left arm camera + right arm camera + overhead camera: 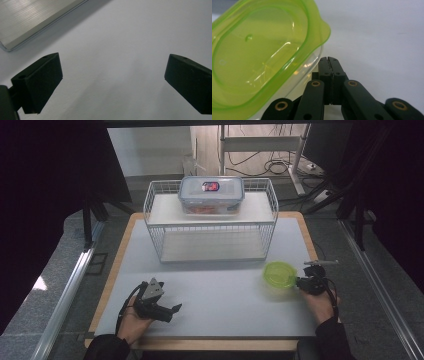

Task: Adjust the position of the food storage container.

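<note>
A small clear container with a lime-green lid (280, 275) stands on the white table (220, 295) at the right. My right gripper (300, 281) sits just right of it, jaws shut. In the right gripper view the shut fingertips (328, 60) lie beside the container's clear wall, below the green lid (262, 50); nothing shows between them. My left gripper (172, 312) rests low over the table at the front left, jaws wide open. In the left gripper view its open gripper (112, 82) has bare table between the jaws.
A white wire rack (150, 220) with two shelves stands at the back middle of the table. A clear box with a blue-rimmed lid (211, 195) sits on its top shelf. The rack's lower board (30, 17) shows ahead of the left gripper.
</note>
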The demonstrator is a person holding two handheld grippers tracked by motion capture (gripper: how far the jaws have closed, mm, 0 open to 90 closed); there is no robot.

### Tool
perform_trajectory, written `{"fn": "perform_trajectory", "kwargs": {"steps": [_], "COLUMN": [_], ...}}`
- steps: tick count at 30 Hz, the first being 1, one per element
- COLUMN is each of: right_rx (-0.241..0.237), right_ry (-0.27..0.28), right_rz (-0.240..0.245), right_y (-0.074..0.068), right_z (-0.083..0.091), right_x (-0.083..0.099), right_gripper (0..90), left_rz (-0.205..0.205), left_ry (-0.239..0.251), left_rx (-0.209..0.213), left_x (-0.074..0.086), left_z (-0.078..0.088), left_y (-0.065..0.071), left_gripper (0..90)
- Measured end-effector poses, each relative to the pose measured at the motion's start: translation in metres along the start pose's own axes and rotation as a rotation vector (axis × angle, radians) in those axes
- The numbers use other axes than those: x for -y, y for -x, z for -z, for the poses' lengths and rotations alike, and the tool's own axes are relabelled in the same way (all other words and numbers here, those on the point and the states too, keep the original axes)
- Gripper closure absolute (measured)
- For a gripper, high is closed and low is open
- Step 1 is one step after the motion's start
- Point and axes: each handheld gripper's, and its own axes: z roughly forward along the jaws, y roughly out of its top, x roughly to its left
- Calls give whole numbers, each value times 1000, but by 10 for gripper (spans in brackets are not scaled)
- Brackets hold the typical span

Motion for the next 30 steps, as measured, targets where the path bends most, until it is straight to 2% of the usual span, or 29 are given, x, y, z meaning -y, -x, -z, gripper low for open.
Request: {"fn": "perform_trajectory", "kwargs": {"steps": [3, 6, 10, 15, 23, 30], "right_rx": [-4, -29, -38, -58, -104, -156], "right_ry": [-9, -28, -27, -2, -12, -22], "right_rz": [16, 55, 86, 66, 94, 156], "right_y": [-6, -21, -28, -28, -43, -72], "right_z": [-4, -12, -18, -22, -37, -58], "right_x": [-2, -6, -10, -15, -23, -33], "right_gripper": [900, 900, 899, 900, 900, 900], "left_rz": [1, -2, -1, 0, -2, -5], "left_ry": [-1, 0, 1, -1, -5, -7], "left_rx": [0, -1, -1, 2, 2, 2], "left_x": [0, 0, 0, 0, 0, 0], "left_z": [0, 0, 0, 0, 0, 0], "left_y": [0, 0, 0, 0, 0, 0], "left_gripper": [14, 14, 14, 14, 14, 14]}}
